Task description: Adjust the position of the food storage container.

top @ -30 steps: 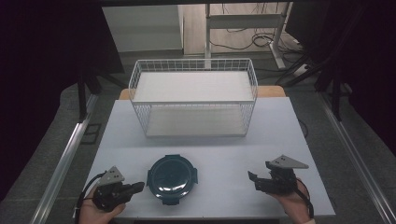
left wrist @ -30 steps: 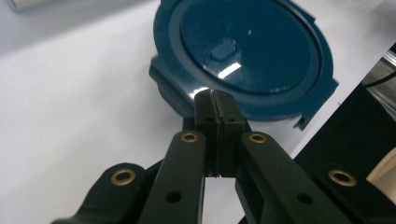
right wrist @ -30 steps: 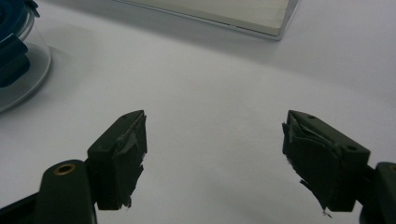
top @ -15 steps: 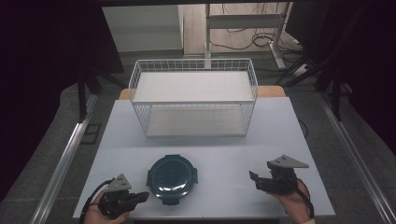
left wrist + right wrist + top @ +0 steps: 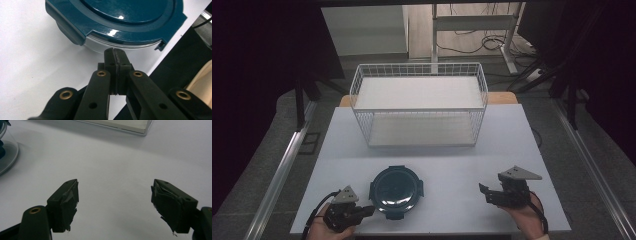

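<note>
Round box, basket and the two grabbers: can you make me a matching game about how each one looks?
Things:
1. round container
2. wire basket
3. left gripper
4. right gripper

How it looks:
a. jaws wide apart, nothing between them
b. white, at the far side of the table
c. dark teal lid on, near the front edge
d. jaws pressed shut, tips right by the container's rim

Pairs: 1-c, 2-b, 3-d, 4-a

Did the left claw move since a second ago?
Yes. In the high view the left claw has slid toward the near table edge, beside the round blue container, its jaws shut and pointing at the container's side.
</note>
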`<state>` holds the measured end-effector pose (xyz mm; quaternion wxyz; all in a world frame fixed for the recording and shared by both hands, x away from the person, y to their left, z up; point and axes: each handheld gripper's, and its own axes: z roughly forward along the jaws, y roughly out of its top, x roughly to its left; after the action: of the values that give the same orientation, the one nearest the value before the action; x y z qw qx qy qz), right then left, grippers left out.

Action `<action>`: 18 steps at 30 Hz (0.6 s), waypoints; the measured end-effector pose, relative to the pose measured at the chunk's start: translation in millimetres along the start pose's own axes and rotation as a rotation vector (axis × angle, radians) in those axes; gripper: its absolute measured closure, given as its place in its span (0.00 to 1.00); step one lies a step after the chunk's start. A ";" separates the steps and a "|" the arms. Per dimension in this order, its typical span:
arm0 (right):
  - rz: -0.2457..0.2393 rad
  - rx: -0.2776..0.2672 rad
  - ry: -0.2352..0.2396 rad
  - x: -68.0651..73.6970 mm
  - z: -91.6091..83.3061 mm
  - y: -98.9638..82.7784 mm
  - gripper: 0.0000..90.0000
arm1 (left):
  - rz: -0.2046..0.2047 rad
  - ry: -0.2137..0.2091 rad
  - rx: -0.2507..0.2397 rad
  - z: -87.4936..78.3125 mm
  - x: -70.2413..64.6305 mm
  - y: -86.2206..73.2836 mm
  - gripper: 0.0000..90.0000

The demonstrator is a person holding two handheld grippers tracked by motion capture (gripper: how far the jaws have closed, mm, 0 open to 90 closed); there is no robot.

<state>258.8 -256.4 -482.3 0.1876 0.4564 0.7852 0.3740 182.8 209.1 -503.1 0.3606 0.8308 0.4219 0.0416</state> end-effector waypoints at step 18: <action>-0.005 0.018 0.009 1.4 3.1 -0.9 0.25 | -0.012 -0.018 0.029 11.0 2.5 6.0 1.00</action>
<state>259.6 -254.2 -485.0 0.1810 0.4544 0.7906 0.3683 192.5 202.4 -508.0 0.3527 0.8337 0.4240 0.0258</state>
